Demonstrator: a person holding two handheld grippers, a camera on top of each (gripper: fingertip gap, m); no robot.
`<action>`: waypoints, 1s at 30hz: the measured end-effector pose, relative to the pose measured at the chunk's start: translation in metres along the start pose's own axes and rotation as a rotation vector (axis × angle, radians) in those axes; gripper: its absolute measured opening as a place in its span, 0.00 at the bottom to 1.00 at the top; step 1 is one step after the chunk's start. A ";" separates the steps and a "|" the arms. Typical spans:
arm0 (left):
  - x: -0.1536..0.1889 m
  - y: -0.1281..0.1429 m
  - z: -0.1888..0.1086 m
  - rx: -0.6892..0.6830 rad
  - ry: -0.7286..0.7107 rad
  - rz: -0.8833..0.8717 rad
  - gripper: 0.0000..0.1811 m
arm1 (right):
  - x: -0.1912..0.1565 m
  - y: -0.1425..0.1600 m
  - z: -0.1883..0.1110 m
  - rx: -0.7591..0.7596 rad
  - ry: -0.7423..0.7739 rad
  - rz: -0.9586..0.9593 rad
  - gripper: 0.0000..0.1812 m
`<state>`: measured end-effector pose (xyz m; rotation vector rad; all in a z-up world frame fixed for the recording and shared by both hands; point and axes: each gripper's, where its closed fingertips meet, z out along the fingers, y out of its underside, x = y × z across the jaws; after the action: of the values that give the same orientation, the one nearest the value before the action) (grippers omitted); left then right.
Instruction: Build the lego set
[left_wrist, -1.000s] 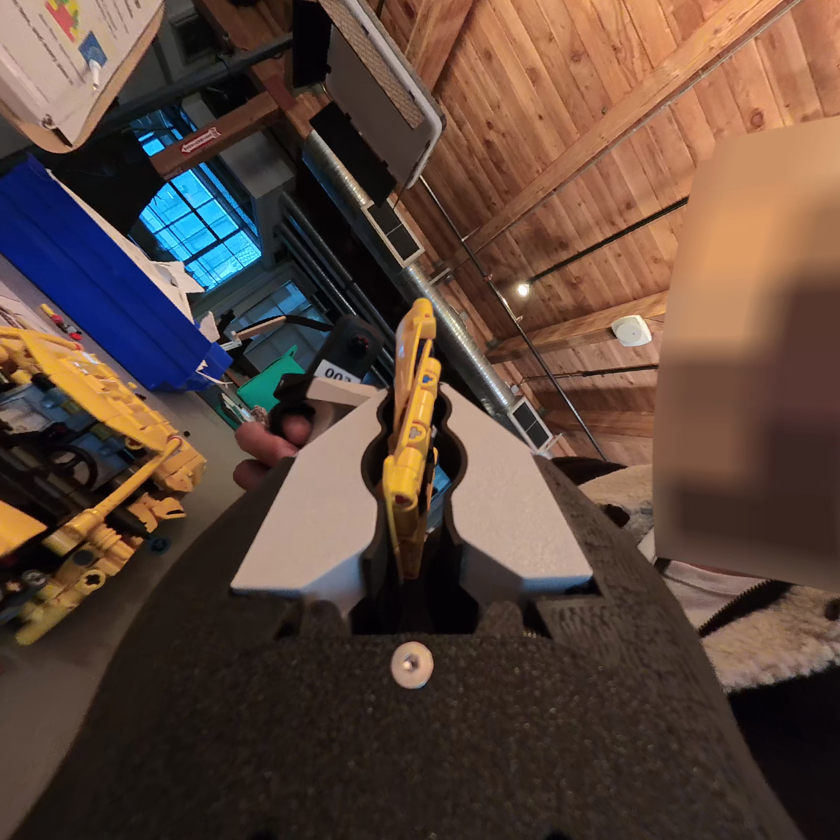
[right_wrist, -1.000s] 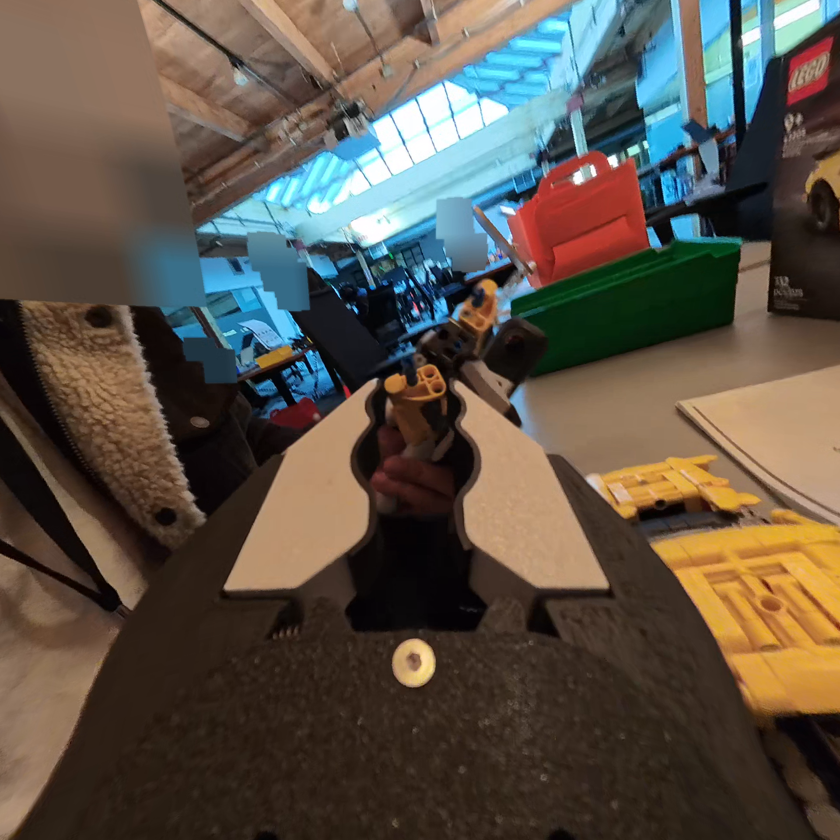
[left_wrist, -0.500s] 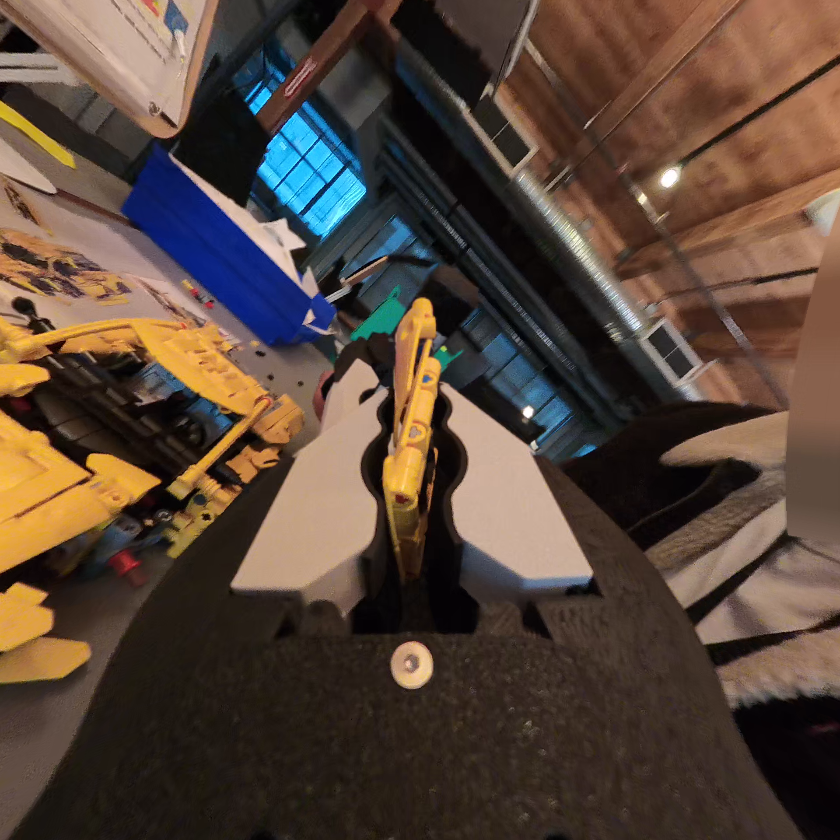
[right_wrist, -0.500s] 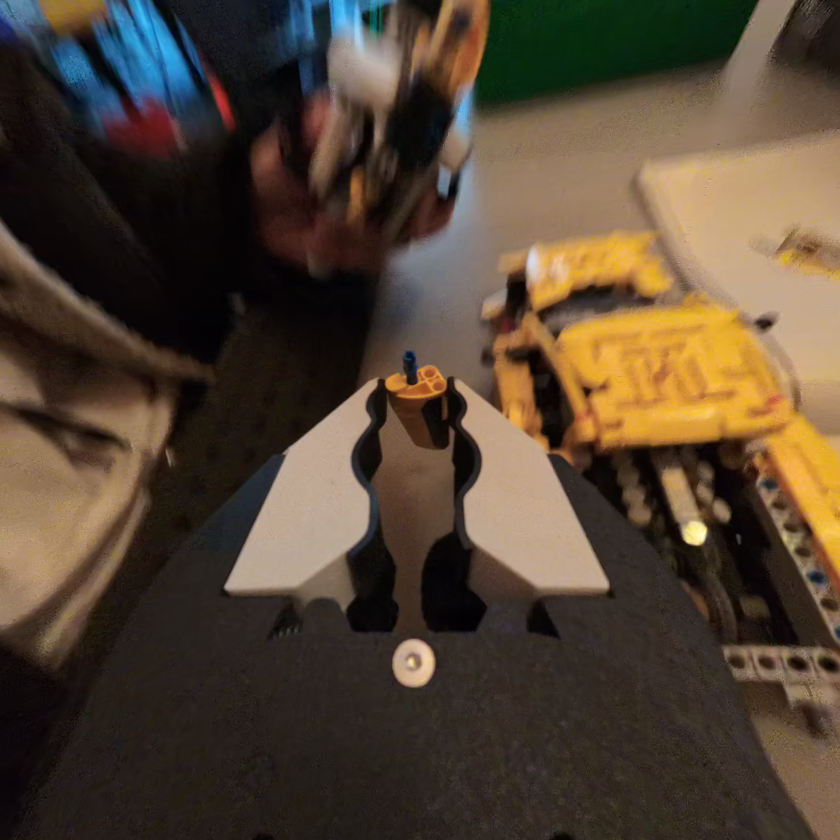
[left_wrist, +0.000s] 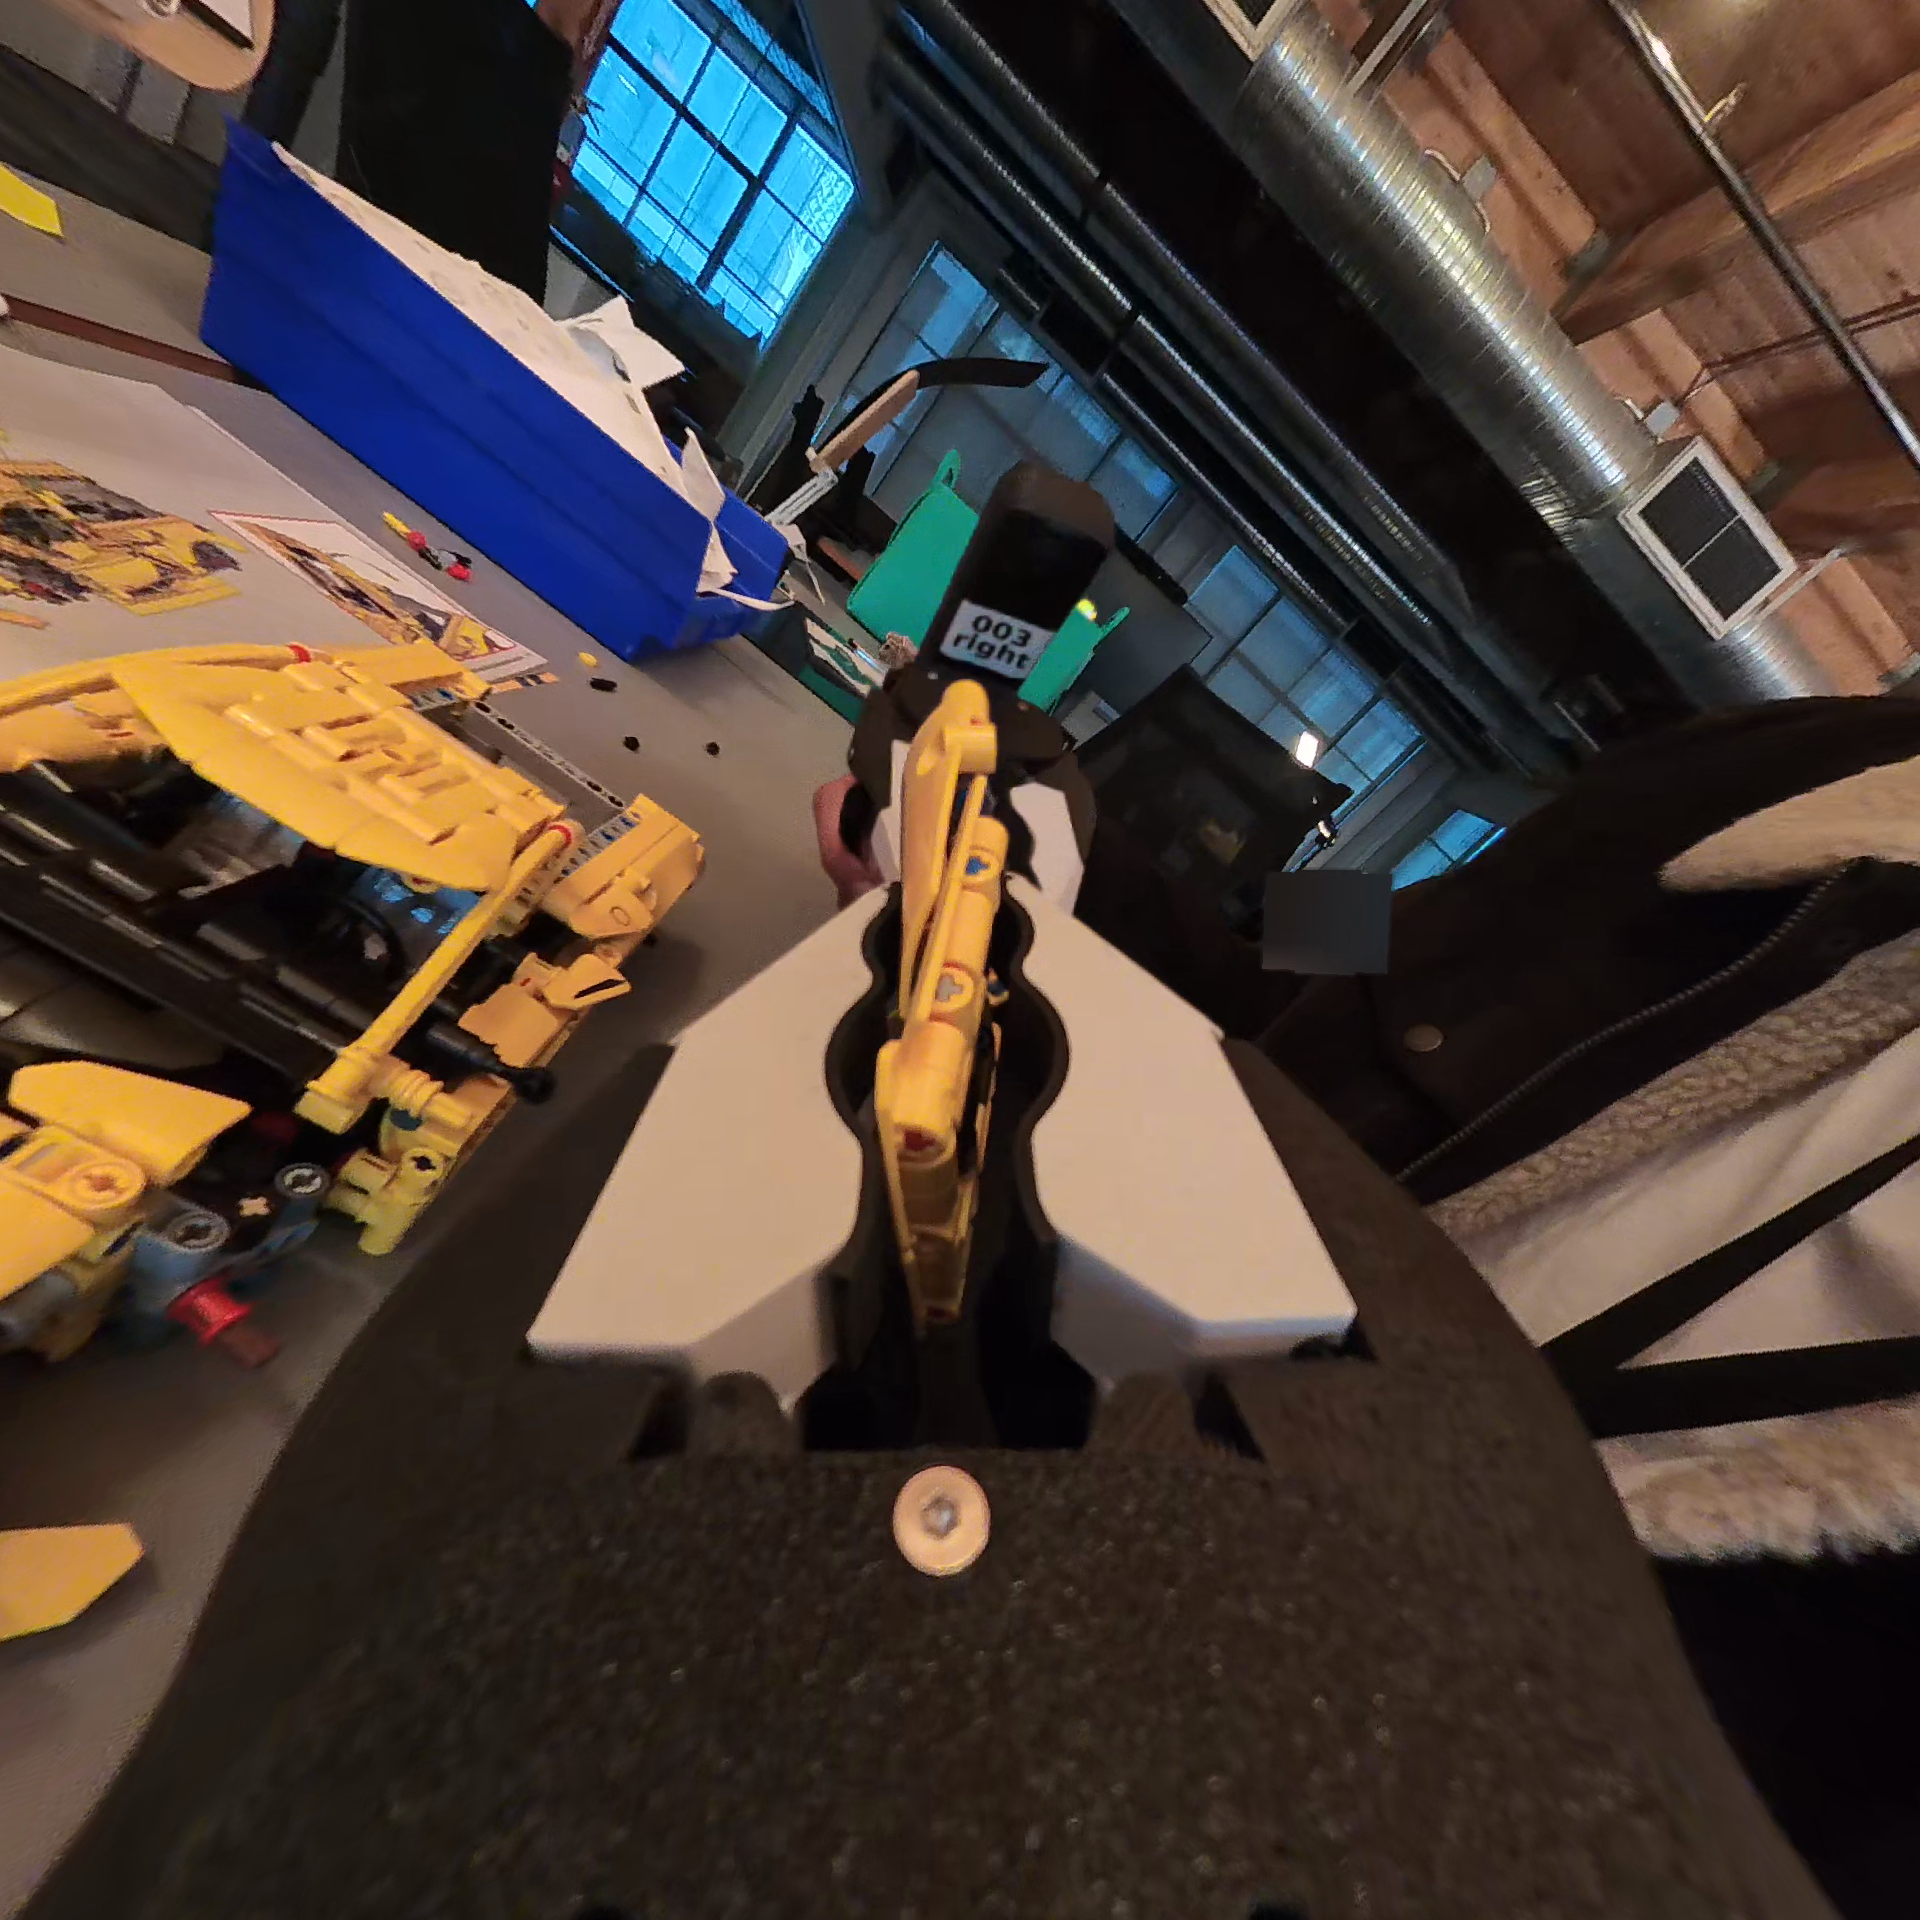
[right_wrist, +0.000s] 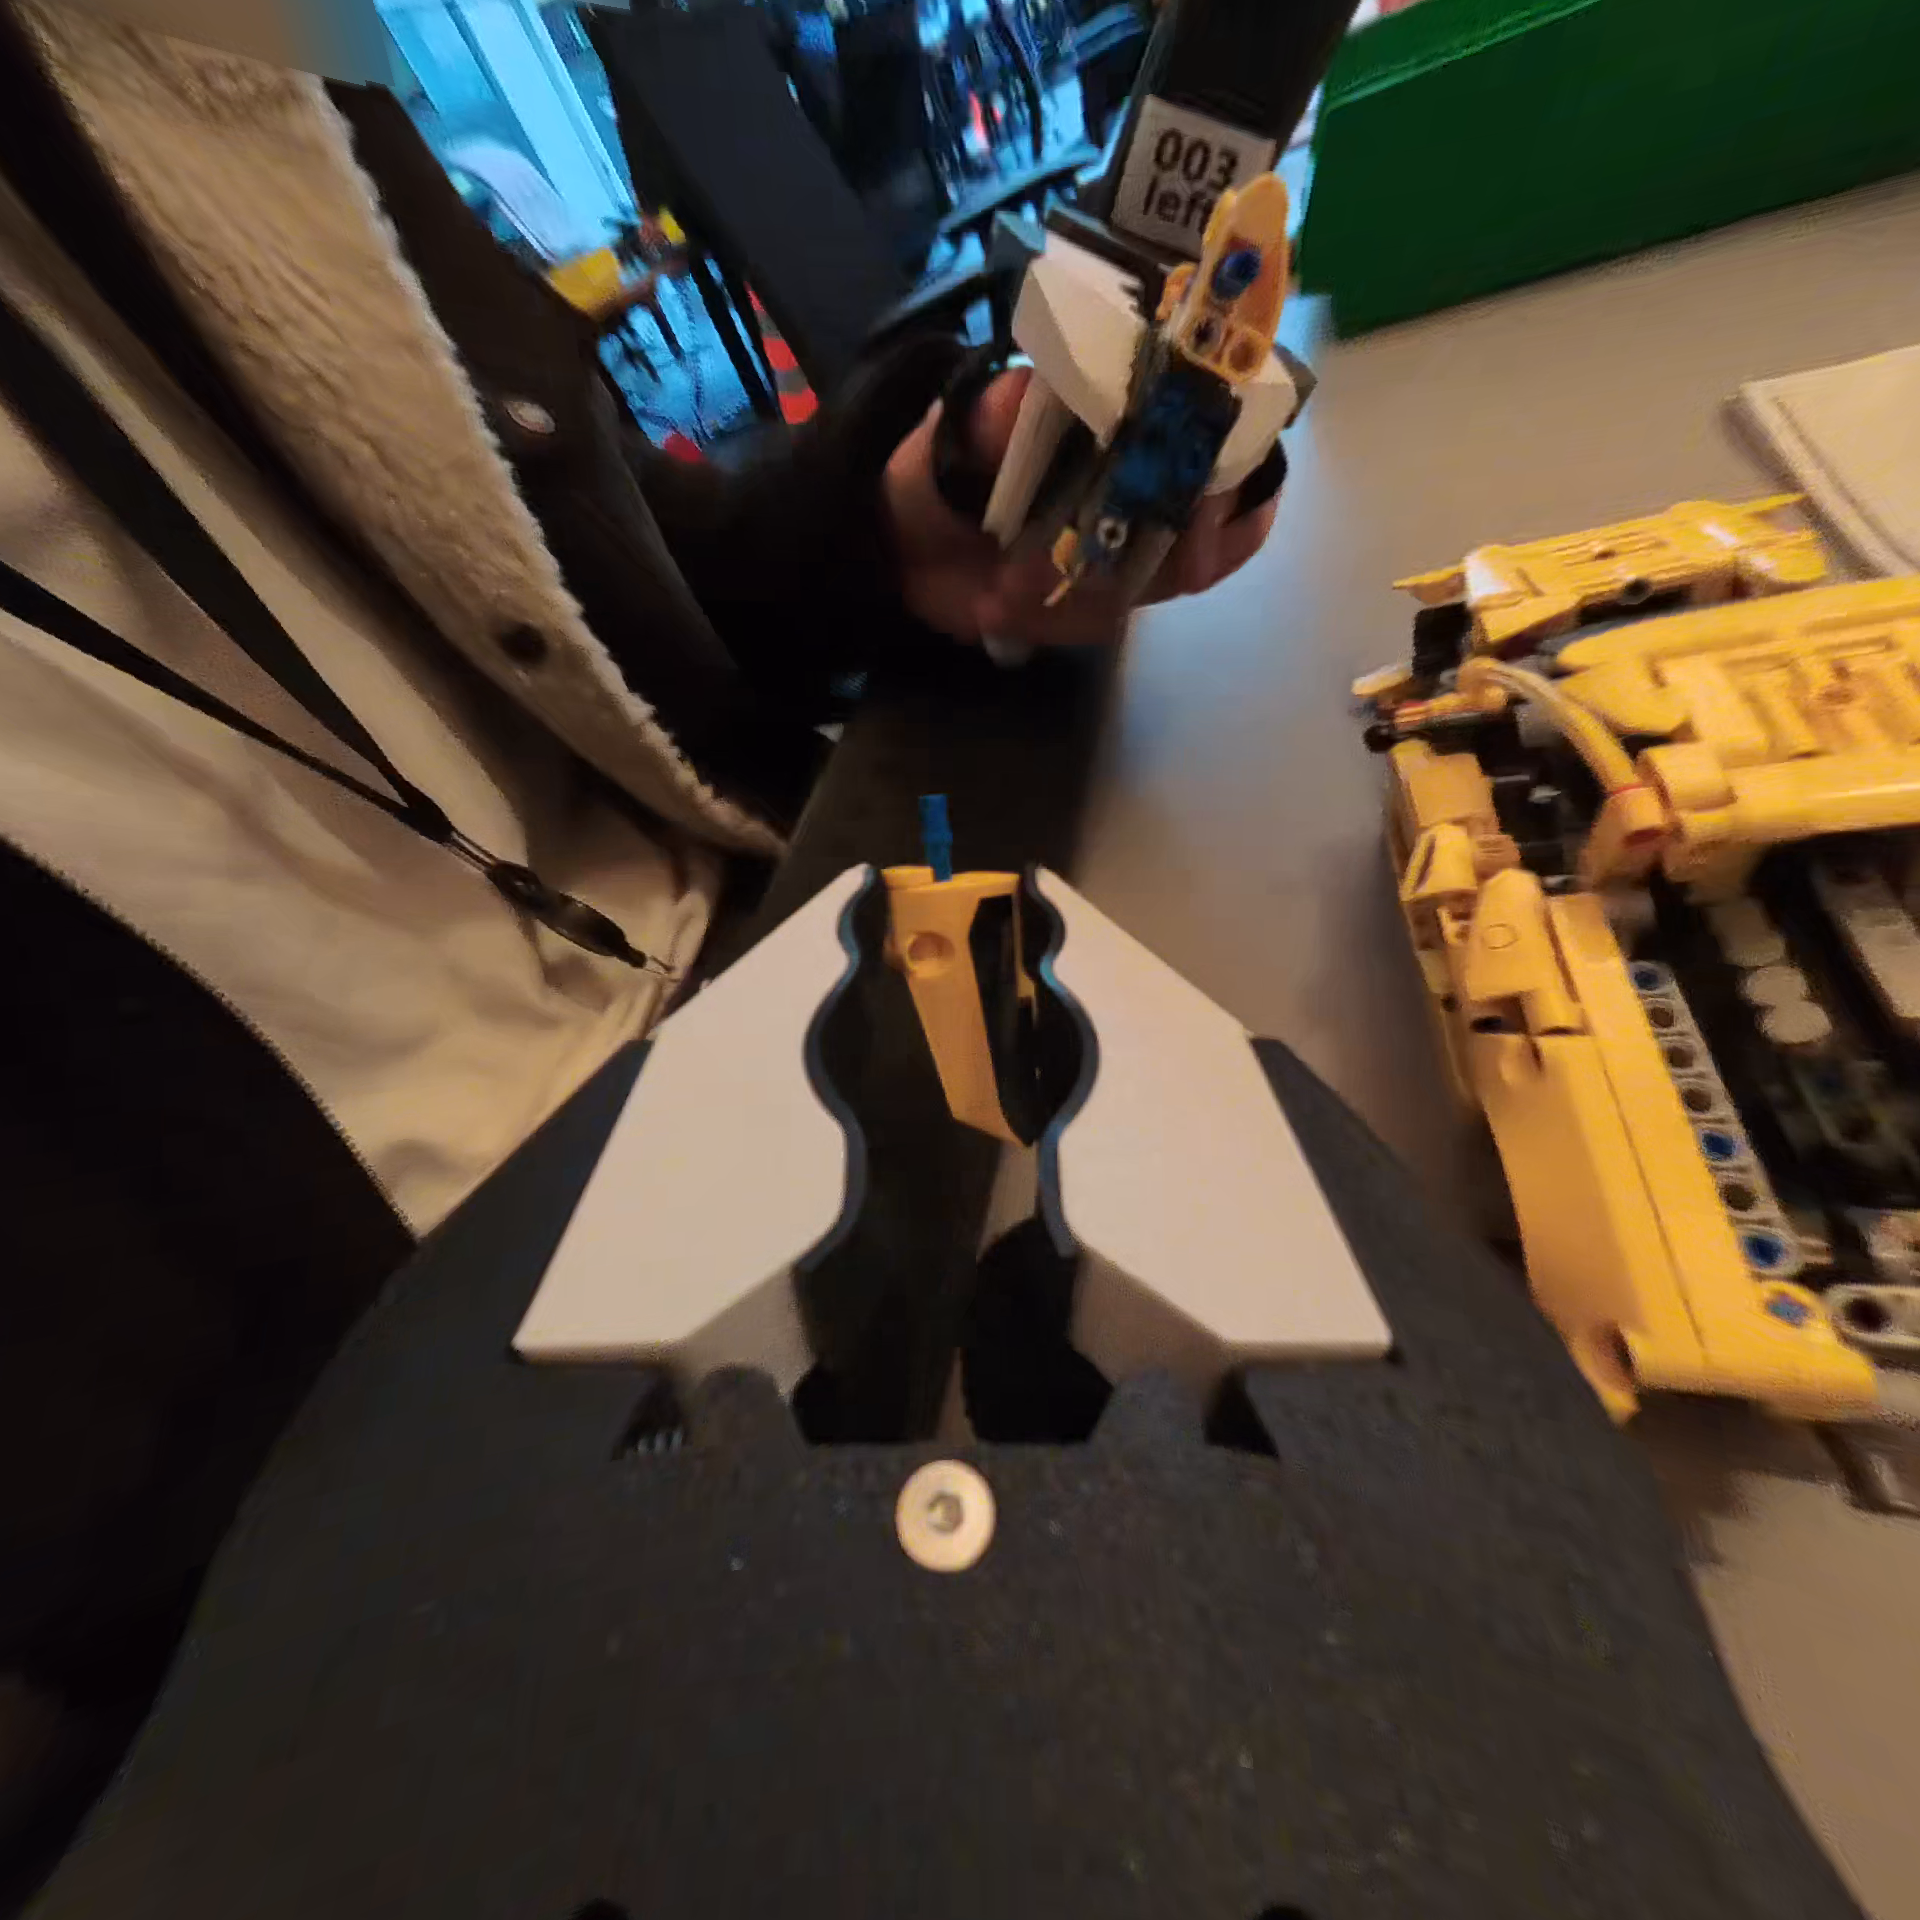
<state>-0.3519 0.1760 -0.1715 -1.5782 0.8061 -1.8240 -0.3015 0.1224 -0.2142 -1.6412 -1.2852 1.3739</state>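
Grey and cluttered, the bench (left_wrist: 727, 717) is carrying the half-built yellow car (left_wrist: 312, 831), with its dark frame and open side beams turned towards us so that new parts can go on. Beyond it a blue bin (left_wrist: 447, 416) of papers is sitting near the printed instruction sheets (left_wrist: 125, 540), within easy sight for checking steps, and in the right wrist view a green bin (right_wrist: 1621, 145) is standing at the far edge.

We are holding the left gripper (left_wrist: 940, 1039) up off the bench, its jaws clamped on a long yellow sub-assembly (left_wrist: 935, 1039) that is standing out past the tips, so its free end stays reachable. The right wrist view is showing that same piece (right_wrist: 1195, 395) from the other side, with blue and dark parts along it, and a hand (right_wrist: 997, 540) wrapped round the tool.

The right gripper (right_wrist: 951, 935) is squeezing a small yellow connector (right_wrist: 956, 997), which is leaning across the gap, with a blue pin (right_wrist: 935, 826) poking out forward. We judge that the pin is facing outward so it can be pushed into a hole in the long piece. The two grippers are facing each other, well apart, and the pieces are not yet joined. The car is lying just beside the right gripper, untouched.
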 end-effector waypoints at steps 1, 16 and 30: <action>0.000 0.002 0.001 -0.009 -0.003 0.009 0.08 | 0.002 0.007 0.003 -0.020 -0.008 0.023 0.14; 0.004 0.006 0.004 -0.027 0.015 0.008 0.08 | 0.020 0.031 0.041 -0.028 0.116 0.655 0.14; 0.008 0.009 0.012 -0.029 0.046 -0.033 0.08 | 0.003 -0.071 -0.012 0.598 -0.020 0.390 0.14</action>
<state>-0.3407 0.1628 -0.1722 -1.5816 0.8356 -1.8866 -0.3096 0.1489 -0.1480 -1.4824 -0.4832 1.7879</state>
